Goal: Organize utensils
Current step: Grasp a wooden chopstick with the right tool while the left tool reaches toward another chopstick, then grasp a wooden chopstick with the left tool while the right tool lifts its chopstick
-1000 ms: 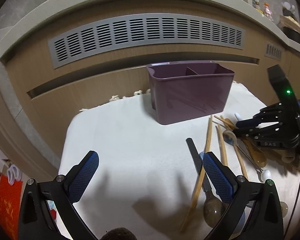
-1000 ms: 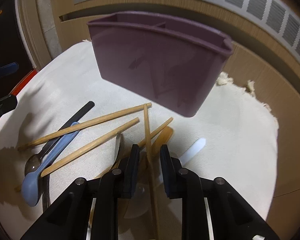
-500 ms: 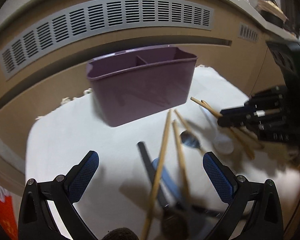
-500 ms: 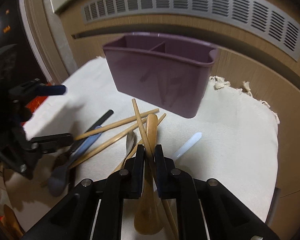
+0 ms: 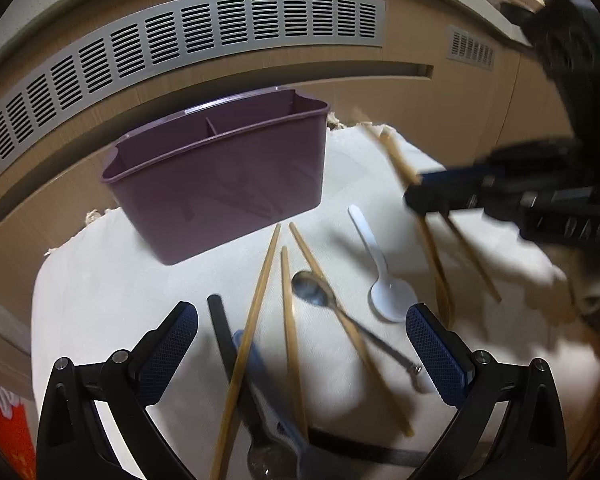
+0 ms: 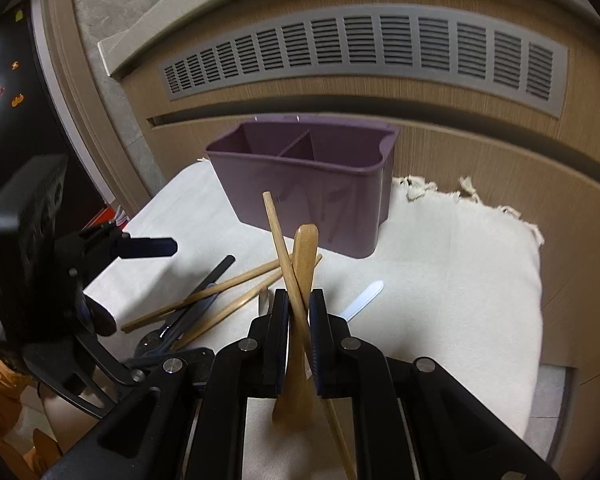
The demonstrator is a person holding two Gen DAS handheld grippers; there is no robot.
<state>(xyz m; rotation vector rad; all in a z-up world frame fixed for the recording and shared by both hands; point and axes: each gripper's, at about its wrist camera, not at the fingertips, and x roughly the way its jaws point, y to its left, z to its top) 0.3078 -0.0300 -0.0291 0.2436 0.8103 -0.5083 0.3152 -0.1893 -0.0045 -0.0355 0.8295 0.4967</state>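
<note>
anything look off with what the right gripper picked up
Yes. The right gripper is shut on two things at once: a wooden spoon and a chopstick, crossed between its fingers. The purple caddy is empty; the other utensils lie loose on the cloth.

Utensil caddy point(image 5: 220, 188): dull purple, plain. Cloth point(image 5: 100, 300): off-white, plain weave, frayed pale fringe. Chopsticks point(image 5: 256, 320): light tan wood. Wooden spoon point(image 6: 302, 272): honey-tan. Plastic spoon point(image 5: 380, 276): white. Metal spoon point(image 5: 320, 296): silver. Long-handled spoon point(image 5: 256, 364): slate blue. Handle point(image 5: 220, 328) beside it: black. Vent grille point(image 5: 204, 32): grey, slotted rows. Cabinet front point(image 6: 480, 152): beige wood grain. Gripper pads point(image 5: 436, 356): dark blue, fine dotted texture, on black frames.
</note>
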